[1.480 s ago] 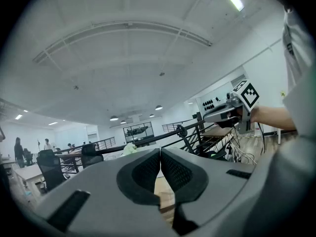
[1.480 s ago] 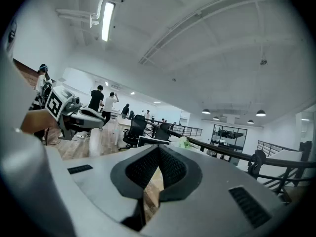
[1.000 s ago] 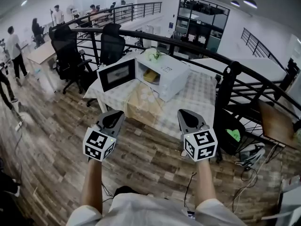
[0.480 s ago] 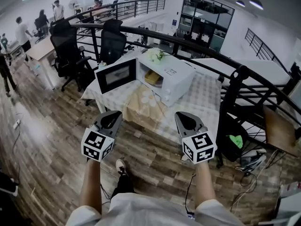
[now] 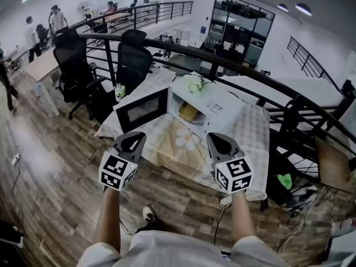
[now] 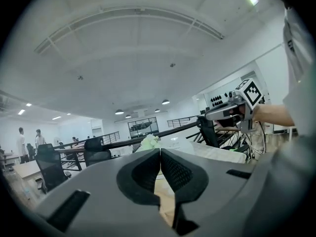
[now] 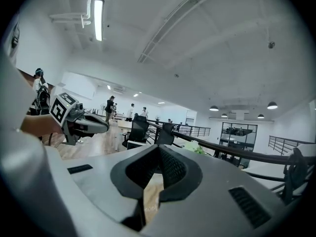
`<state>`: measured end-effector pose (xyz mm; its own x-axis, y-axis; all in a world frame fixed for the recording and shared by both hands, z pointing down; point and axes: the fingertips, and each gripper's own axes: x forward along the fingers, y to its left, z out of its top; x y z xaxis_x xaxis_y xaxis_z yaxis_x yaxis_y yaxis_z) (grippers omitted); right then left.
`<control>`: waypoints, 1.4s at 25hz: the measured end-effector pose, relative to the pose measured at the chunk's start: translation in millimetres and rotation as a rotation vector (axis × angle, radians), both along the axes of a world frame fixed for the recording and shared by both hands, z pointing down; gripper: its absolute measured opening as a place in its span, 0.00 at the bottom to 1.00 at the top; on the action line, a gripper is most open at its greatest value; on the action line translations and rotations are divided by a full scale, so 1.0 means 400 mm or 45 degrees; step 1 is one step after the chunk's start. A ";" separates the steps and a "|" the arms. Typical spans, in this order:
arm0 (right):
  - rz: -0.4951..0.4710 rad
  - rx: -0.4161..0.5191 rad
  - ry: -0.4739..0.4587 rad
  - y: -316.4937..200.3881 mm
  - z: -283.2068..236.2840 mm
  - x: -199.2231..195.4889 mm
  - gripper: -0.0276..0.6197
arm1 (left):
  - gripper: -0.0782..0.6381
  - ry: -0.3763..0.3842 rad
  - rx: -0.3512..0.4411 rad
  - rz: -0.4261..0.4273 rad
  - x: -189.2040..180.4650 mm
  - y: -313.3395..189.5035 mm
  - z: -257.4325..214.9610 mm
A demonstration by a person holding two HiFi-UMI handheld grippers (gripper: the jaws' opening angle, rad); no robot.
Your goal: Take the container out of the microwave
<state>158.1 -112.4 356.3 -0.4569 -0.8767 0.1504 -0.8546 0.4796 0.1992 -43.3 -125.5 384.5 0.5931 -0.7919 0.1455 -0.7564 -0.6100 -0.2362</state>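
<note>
Inside the open microwave [image 5: 218, 103] sits a yellow container [image 5: 189, 112].

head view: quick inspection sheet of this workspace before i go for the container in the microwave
surface: table under a patterned cloth, beside a railing.
job's things: microwave on the table, its door swung open; yellowish container inside.
clutter: flowers on top of the microwave; a small item at the table's left corner, too small to tell.
grippers: left gripper and right gripper both shut and empty, touching nothing.
cables: loose cables on the floor at the right.
surroundings: wooden floor, office chairs, people far off at the left.
</note>
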 end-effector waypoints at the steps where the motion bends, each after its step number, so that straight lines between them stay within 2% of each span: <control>1: 0.009 -0.002 -0.002 -0.034 -0.001 -0.017 0.06 | 0.14 0.002 -0.004 0.003 -0.016 -0.034 0.000; 7: 0.038 -0.031 -0.008 -0.224 0.009 -0.112 0.04 | 0.14 0.017 -0.030 0.028 -0.105 -0.224 0.010; 14: 0.066 -0.071 0.046 -0.400 0.060 -0.196 0.06 | 0.14 0.021 -0.119 0.021 -0.185 -0.404 0.072; 17: 0.109 -0.078 0.138 -0.459 0.095 -0.219 0.06 | 0.14 0.036 -0.171 -0.007 -0.224 -0.460 0.109; 19: 0.120 -0.106 0.207 -0.497 0.130 -0.236 0.06 | 0.13 0.051 -0.209 -0.023 -0.244 -0.491 0.135; 23: 0.102 -0.182 0.187 -0.588 0.209 -0.252 0.07 | 0.14 0.109 -0.250 -0.032 -0.259 -0.532 0.178; 26: 0.085 -0.255 0.214 -0.657 0.288 -0.252 0.07 | 0.14 0.148 -0.289 -0.066 -0.259 -0.552 0.222; 28: 0.063 -0.304 0.221 -0.706 0.341 -0.252 0.12 | 0.14 0.140 -0.315 -0.098 -0.254 -0.567 0.259; 31: 0.062 -0.361 0.244 -0.778 0.423 -0.242 0.14 | 0.13 0.084 -0.358 -0.148 -0.249 -0.591 0.319; 35: 0.077 -0.444 0.280 -0.865 0.529 -0.213 0.19 | 0.13 0.094 -0.422 -0.209 -0.247 -0.615 0.382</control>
<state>73.0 -458.6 567.7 -0.3300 -0.7801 0.5315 -0.8385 0.5008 0.2145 -142.0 -371.5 537.5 0.4808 -0.7944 0.3713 -0.8580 -0.5135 0.0125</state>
